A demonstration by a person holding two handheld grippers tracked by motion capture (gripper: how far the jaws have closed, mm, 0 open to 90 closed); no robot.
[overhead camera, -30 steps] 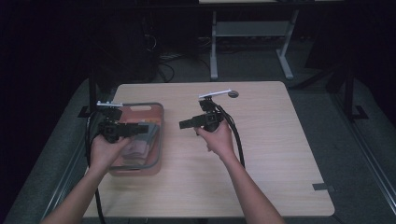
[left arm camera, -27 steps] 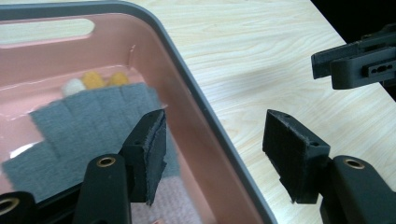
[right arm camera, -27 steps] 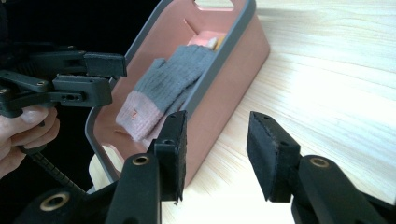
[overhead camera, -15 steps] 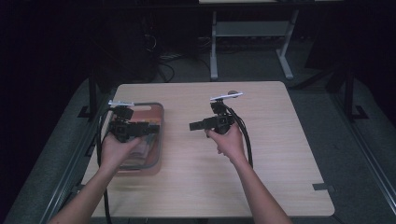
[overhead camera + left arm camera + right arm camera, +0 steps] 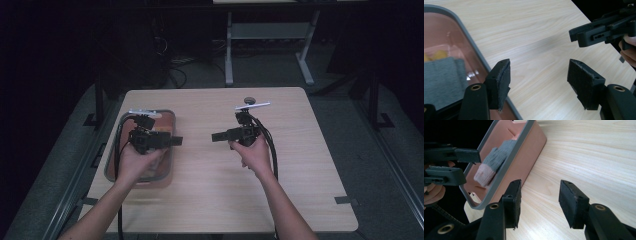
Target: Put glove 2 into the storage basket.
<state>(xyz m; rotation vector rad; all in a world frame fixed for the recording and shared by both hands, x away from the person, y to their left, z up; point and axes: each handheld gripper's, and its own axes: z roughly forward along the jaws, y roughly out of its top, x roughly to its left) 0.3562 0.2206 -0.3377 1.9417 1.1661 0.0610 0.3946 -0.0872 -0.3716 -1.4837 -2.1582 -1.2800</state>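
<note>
1. In the high view the left tool (image 5: 172, 141) hovers over the pink container (image 5: 112, 165) at the left of the frame, and the right tool (image 5: 216, 136) hangs over the bare middle of the worktop (image 5: 300, 165), pointing toward the left one. The two tips face each other with a gap between them, probably so that both hands can work on the same thing.
2. Both tools have their jaws spread with nothing between the pads; the jaws have just been opening, which I judge is preparation for a grasp.
3. The right gripper view shows the thing of interest: a grey glove (image 5: 496, 160) with a pale cuff, lying inside the container, in the upper left of that frame.
4. In the left gripper view the grey knit (image 5: 444, 80) appears behind the transparent wall, at lower left.
5. The container has a grey rim (image 5: 506, 167) and keeps the glove in one place, near the left hand (image 5: 135, 162).
</note>
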